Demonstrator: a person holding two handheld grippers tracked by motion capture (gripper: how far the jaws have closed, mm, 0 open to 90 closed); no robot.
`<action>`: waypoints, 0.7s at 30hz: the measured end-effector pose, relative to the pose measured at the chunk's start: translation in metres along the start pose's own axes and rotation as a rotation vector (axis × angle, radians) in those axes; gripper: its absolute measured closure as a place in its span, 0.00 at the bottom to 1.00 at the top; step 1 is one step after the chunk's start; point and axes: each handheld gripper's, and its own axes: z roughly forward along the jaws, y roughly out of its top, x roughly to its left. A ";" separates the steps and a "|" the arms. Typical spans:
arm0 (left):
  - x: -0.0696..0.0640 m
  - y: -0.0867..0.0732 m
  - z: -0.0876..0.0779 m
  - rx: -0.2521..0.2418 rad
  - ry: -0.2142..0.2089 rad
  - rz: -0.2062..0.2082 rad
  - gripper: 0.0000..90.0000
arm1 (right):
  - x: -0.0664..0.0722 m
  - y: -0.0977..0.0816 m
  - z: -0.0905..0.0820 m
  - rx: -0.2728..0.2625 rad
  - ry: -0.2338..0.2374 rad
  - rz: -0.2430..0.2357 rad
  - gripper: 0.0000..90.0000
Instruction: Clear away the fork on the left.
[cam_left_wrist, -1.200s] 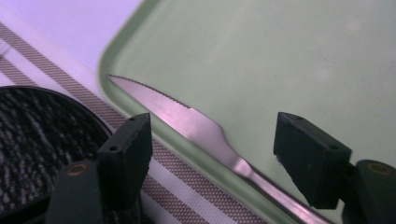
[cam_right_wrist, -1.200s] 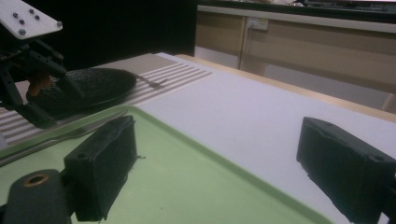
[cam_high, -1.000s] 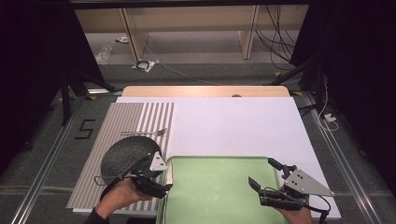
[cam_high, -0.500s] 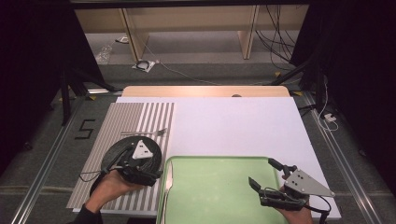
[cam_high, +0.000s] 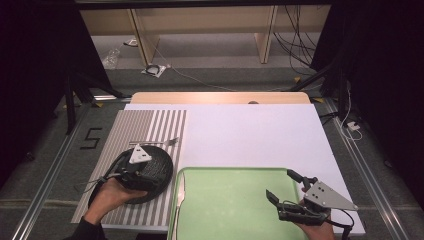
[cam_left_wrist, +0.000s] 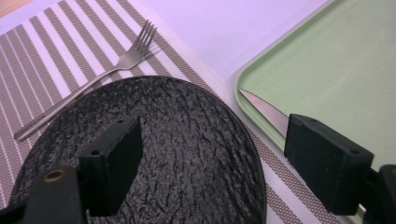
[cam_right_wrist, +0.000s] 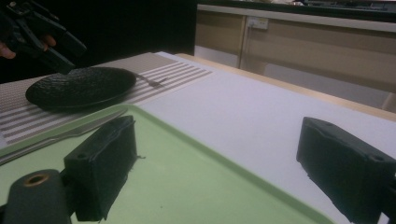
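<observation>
Black textured plate (cam_left_wrist: 187, 154) (round, matte), on striped mat (cam_left_wrist: 56, 60), beneath left tongs (cam_left_wrist: 205, 163)

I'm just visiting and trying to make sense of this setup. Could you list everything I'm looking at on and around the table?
Plate: one, black, textured, on the striped mat at the table's left.
Fork: one, silver, on the mat just beyond the plate.
Placemat: one, grey and white stripes, left part of the table.
Tray: one, light green, near edge at the middle.
Knife: one, silver, along the tray's left edge.
Table cover: one, white, across the tabletop.
Cables: several, dark, on the floor beyond the table.
Left gripper: one, black, jaws open, over the plate.
Right gripper: one, black, jaws open, over the tray's right part.
</observation>
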 end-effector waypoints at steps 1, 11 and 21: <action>0.002 -0.001 0.000 0.000 0.005 -0.001 0.21 | 0.000 0.000 0.000 0.001 0.001 0.004 0.14; 0.023 -0.005 -0.002 -0.023 0.057 -0.062 0.22 | 0.000 0.000 0.000 -0.003 0.001 0.003 0.14; 0.052 -0.004 0.001 -0.025 0.091 -0.096 0.23 | 0.001 0.000 0.001 -0.004 0.000 0.001 0.14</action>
